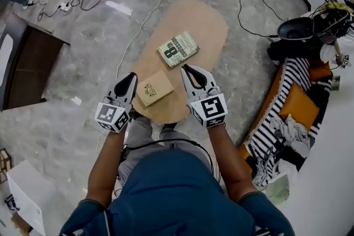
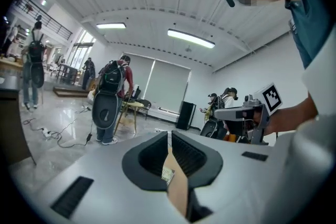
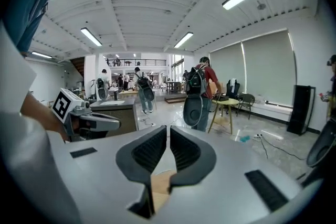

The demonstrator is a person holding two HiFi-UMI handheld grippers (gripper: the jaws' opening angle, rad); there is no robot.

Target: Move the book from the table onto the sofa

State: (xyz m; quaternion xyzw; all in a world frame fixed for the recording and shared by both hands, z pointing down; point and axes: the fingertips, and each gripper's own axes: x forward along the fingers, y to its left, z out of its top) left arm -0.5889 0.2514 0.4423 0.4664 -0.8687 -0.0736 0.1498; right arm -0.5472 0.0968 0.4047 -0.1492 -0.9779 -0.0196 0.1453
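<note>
Two books lie on the oval wooden table [image 1: 207, 22]: a small tan book [image 1: 155, 88] near the front end and a green-and-white book [image 1: 178, 48] at the middle. My left gripper [image 1: 131, 75] hangs at the table's front left edge, just left of the tan book, shut and holding nothing. My right gripper [image 1: 186, 68] hovers to the right of the tan book, just in front of the green-and-white one, also shut and holding nothing. In the left gripper view the jaws [image 2: 169, 136] meet, with tan surface below them. The right gripper view shows its jaws [image 3: 168, 131] together too.
The sofa [image 1: 298, 105], with an orange cushion and a striped blanket, stands to the right of the table. Cables [image 1: 138, 25] run across the marble floor. A dark cabinet [image 1: 27, 63] stands at the left. People with backpacks [image 3: 197, 94] stand farther off in the room.
</note>
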